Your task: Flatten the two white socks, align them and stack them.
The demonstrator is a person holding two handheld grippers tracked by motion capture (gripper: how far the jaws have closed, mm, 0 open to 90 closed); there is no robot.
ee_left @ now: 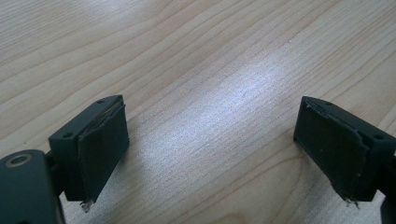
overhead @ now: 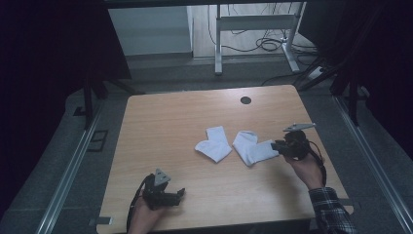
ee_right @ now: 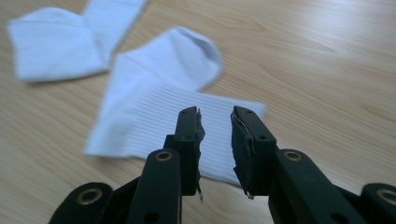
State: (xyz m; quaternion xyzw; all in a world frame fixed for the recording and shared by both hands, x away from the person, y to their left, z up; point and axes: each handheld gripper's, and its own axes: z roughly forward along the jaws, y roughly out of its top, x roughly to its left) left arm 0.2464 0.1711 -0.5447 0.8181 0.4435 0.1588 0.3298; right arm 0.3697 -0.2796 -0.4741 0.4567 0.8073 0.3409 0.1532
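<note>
Two white socks lie flat side by side in the middle of the wooden table point(overhead: 165, 122). My right gripper point(overhead: 275, 146) hovers at the ribbed cuff of the right sock point(overhead: 249, 145), coming in from the right. In the right gripper view its jaws stand a narrow gap apart point(ee_right: 215, 133) just above that cuff point(ee_right: 154, 112), pads off the cloth, with the left sock point(ee_right: 56, 42) farther off. That left sock point(overhead: 213, 144) lies untouched. My left gripper point(overhead: 179, 194) rests near the table's front left edge, its jaws wide open point(ee_left: 212, 128) over bare wood.
A round cable hole point(overhead: 246, 100) sits near the table's far edge. Beyond the table stand a metal desk frame point(overhead: 253, 24) and loose cables point(overhead: 268, 44) on the floor. Rails run along both sides of the table.
</note>
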